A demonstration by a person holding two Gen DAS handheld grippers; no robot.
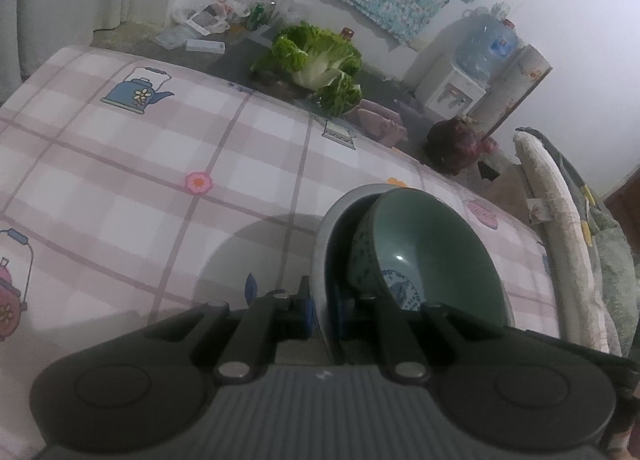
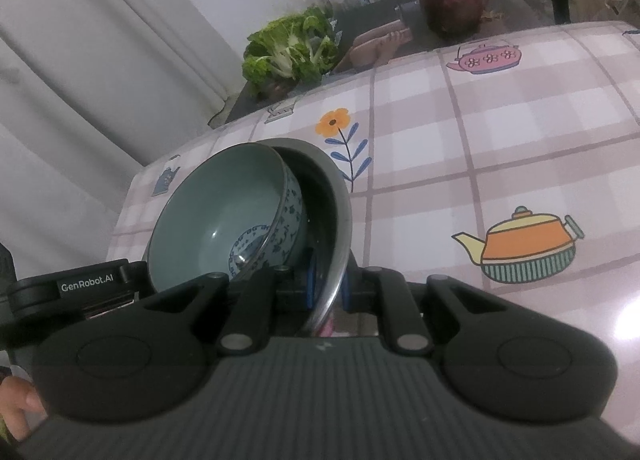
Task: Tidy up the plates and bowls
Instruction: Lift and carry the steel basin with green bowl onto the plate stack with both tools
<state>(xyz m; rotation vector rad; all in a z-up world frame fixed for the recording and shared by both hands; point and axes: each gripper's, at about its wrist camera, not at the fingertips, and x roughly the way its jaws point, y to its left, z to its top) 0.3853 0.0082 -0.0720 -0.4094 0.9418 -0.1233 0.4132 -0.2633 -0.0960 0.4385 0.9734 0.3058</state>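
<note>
Both claws pinch one metal plate rim.
Left gripper (image 1: 324, 312) and right gripper (image 2: 326, 292) clamp the steel plate (image 1: 320, 244); celadon bowl (image 1: 432, 256) leans inside, at 1 o'clock from left, 11 from right.

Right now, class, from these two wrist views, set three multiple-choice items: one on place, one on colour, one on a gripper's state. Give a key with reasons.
1. Where is the ceramic bowl?
A. inside the metal plate
B. upside down on the tablecloth
C. on the floor

2. What colour is the bowl's inside?
A. red
B. pale green
C. yellow

3. How does the right gripper stand?
A. wide open, holding nothing
B. shut on the metal plate's rim
C. out of view

Key: 1 A, it sits tilted against the metal plate; 2 B, its inner wall shows pale green; 3 B, the blue pads pinch the rim.
</note>
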